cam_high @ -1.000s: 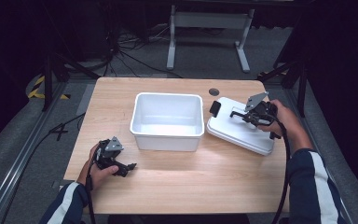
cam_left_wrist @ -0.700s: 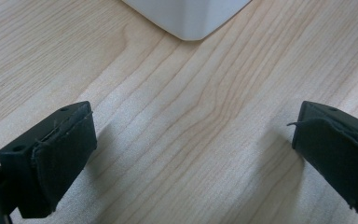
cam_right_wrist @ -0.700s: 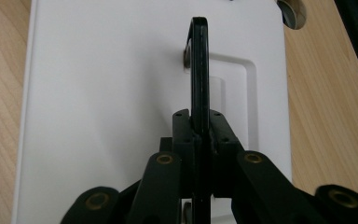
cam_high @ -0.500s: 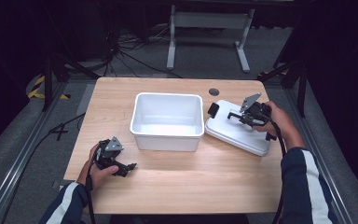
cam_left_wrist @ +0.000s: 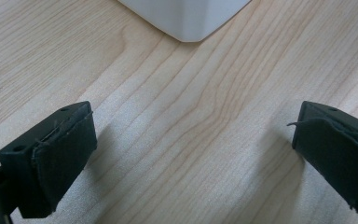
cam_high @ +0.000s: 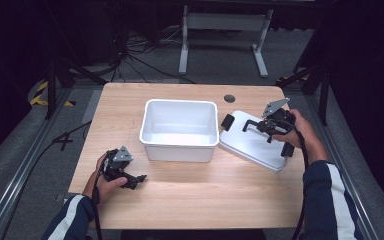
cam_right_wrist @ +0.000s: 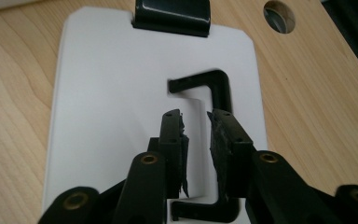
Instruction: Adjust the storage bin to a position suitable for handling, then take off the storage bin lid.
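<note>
A white bin (cam_high: pixel 179 151) stands open in the middle of the wooden table (cam_high: pixel 205 195). To its right lies a white lid (cam_high: pixel 252 146) with a black handle (cam_right_wrist: pixel 219 86) and a black clip (cam_right_wrist: pixel 172 16) at its far end. My right gripper (cam_high: pixel 265 127) hovers over that handle. Its jaws (cam_right_wrist: pixel 196 116) have just been opening; a narrow gap with white lid shows between the pads, and the handle's long bar runs under the right pad. My left gripper (cam_high: pixel 136 181) rests on the table at the front left, jaws (cam_left_wrist: pixel 196 116) wide apart with bare wood between them.
A round cable hole (cam_high: pixel 229 98) sits in the table behind the lid. A corner of the bin (cam_left_wrist: pixel 186 18) lies just ahead of the left gripper. Metal rails and cables run along the floor on both sides of the table.
The right gripper has dipped slightly over the lid and its jaws have parted a little. The lid, the bin and the left hand stay in place.
</note>
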